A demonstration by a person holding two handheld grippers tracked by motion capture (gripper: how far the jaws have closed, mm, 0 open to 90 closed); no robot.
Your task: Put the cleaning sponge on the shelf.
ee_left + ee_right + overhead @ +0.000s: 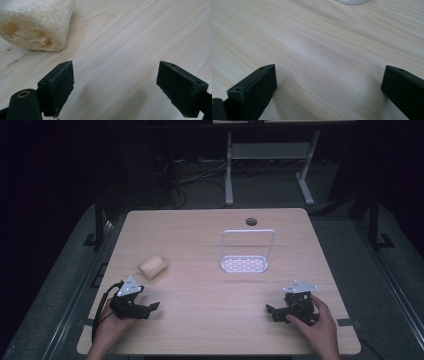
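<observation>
We held both jaws wide and empty, the left gripper [150, 308] near the pale, porous loofah chunk [152, 266]; that light cylinder could roll away if nudged off-centre.

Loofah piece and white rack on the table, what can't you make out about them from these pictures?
- Loofah piece: in the left gripper view the top and left edges cut it off, so its full length is hidden; in the high view it is too small for texture.
- White rack: the right gripper view's top edge crops it to a sliver of base; in the high view its perforations are too small to count.
</observation>
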